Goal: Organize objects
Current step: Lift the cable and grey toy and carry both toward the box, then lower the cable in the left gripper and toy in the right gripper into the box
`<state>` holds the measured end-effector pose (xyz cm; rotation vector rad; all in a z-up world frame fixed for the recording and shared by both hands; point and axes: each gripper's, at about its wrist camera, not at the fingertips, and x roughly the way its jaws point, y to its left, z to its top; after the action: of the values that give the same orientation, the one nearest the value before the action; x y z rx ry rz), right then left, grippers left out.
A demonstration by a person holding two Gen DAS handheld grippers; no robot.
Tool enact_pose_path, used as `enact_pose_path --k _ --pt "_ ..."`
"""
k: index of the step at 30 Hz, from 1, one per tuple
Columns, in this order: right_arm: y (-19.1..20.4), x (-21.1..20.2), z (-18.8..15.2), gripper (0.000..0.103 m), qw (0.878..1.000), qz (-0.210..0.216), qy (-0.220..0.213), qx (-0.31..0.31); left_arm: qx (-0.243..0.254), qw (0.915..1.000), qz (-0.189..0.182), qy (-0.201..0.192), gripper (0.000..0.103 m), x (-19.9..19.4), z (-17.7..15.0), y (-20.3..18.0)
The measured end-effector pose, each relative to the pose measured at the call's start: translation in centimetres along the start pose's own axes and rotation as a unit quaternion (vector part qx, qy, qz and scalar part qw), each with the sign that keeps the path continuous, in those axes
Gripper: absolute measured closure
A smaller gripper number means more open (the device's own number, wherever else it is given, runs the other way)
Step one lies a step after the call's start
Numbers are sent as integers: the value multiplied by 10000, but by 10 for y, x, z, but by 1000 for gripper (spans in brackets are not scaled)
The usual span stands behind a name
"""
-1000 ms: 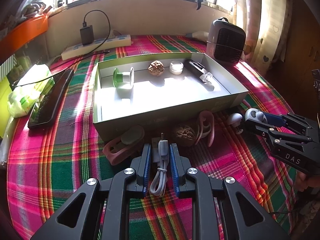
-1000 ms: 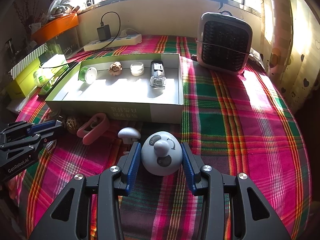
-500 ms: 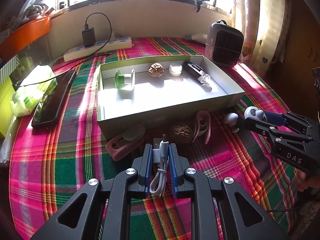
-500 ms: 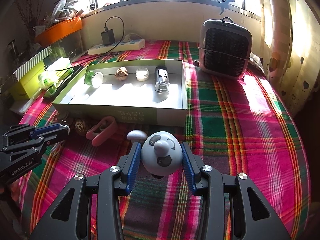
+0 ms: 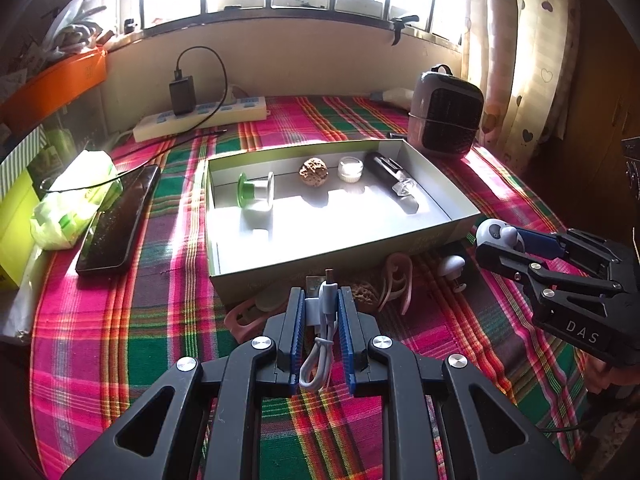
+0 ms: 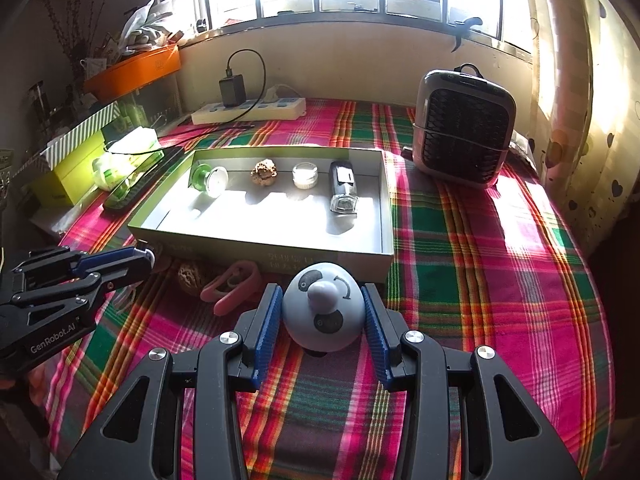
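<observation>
On the plaid-covered table (image 5: 120, 340) the open box (image 5: 344, 248) holds a green spool, a walnut, a small jar and a dark bottle. At its four o'clock the right tongs (image 6: 322, 316) clamp a panda-faced ball (image 6: 325, 312). At six o'clock the left tongs (image 5: 322, 312) pinch a coiled white USB cable (image 5: 322, 320).

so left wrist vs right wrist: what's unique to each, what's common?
Left wrist only: the left gripper shut on the white cable, the small white mushroom-shaped piece, and the black phone in full.
Right wrist only: the right gripper shut on the panda-faced toy seen head on.
Both: the open box holding four items, the heater, the power strip, the pink clip and the walnut in front of the box.
</observation>
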<state>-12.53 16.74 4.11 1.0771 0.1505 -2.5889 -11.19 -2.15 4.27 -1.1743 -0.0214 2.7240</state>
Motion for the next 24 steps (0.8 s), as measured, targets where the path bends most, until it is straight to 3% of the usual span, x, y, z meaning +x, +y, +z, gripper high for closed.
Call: enact_pose_path --k 12,24 --pt "18 15 35 61 9993 298 -104 -195 -103 9998 106 -149 88 4 26 19" --pt "33 65 70 61 9975 530 198 -419 -238 9996 146 -95 88 31 44 35"
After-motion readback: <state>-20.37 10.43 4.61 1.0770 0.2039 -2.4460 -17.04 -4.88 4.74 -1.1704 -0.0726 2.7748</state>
